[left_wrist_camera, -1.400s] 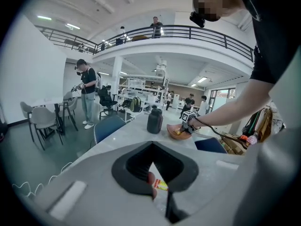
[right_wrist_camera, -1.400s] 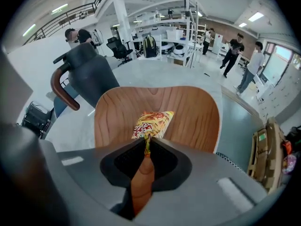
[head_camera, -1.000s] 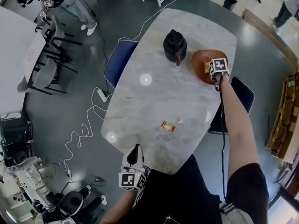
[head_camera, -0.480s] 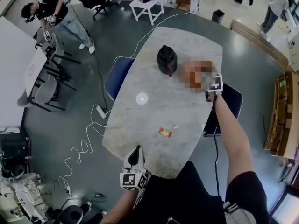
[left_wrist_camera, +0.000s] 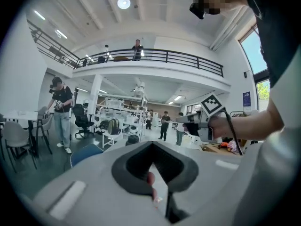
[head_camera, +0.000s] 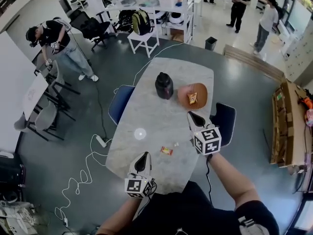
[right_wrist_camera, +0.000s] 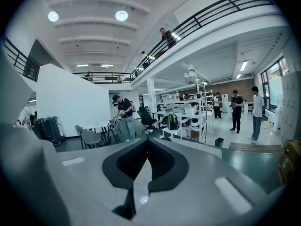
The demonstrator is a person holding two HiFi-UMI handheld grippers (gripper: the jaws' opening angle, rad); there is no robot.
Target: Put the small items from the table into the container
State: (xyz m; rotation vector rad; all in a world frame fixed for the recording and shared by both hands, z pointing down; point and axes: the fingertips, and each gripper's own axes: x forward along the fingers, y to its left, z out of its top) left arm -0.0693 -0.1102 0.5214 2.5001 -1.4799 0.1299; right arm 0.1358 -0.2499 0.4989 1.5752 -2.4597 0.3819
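Honestly, your left gripper [head_camera: 143, 159] sits pinched shut and empty at the near edge of the table [head_camera: 151, 111], probably because the red packet [head_camera: 167, 151] and the tiny pale bit [head_camera: 176, 144] lie just ahead of it. One snack packet [head_camera: 192, 98] already rests inside the orange container [head_camera: 182, 96], so your right gripper [head_camera: 192, 116], shut on nothing, looks free.

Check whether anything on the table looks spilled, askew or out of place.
Nothing spilled or damaged. The black jug stands upright beside the orange container, which holds one snack packet. Only a red packet and a tiny pale piece lie loose on the table, nearer the person.
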